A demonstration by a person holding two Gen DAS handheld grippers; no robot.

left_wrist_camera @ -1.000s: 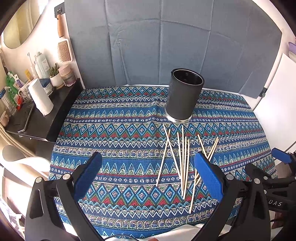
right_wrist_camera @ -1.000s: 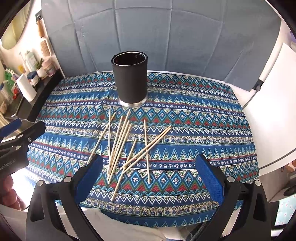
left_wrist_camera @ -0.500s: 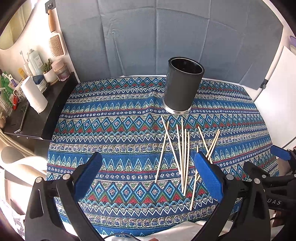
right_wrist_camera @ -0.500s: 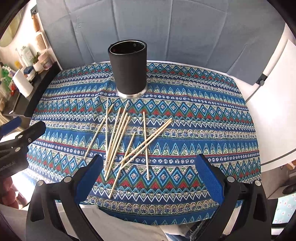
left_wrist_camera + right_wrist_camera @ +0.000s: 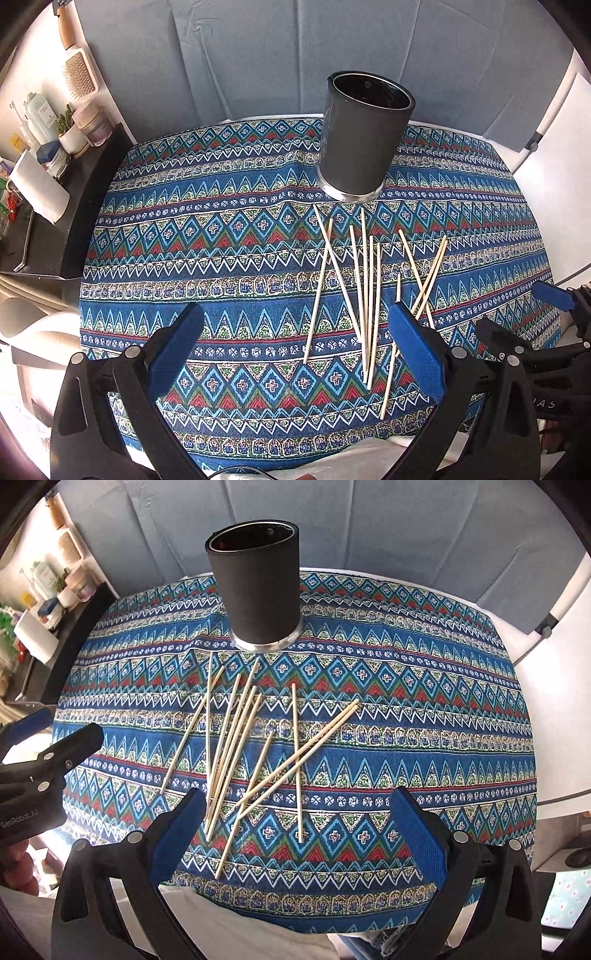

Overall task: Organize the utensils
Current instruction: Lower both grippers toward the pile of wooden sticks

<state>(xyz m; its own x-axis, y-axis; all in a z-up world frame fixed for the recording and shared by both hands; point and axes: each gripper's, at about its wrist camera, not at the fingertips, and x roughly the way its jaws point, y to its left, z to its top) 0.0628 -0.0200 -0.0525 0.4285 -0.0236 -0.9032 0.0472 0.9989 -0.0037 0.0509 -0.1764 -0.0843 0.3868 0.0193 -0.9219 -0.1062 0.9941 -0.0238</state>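
Observation:
Several wooden chopsticks [image 5: 365,291] [image 5: 236,746] lie scattered on the patterned blue cloth [image 5: 221,258] [image 5: 424,738], just in front of a tall black cylindrical holder [image 5: 364,138] [image 5: 258,590] that stands upright and looks empty. My left gripper [image 5: 295,350] hovers open above the cloth's near edge, its right finger over the lower ends of some sticks. My right gripper [image 5: 299,834] is also open, above the near ends of the sticks, holding nothing. Each gripper shows at the edge of the other's view.
A black side shelf [image 5: 55,236] at the left carries a paper roll [image 5: 37,192], jars and bottles. A grey-blue fabric backdrop [image 5: 258,55] stands behind the table. A white board [image 5: 554,664] lies at the right edge.
Both grippers have moved forward and lower toward the chopsticks and holder, which now look larger. Both stay open; nothing on the cloth has shifted.

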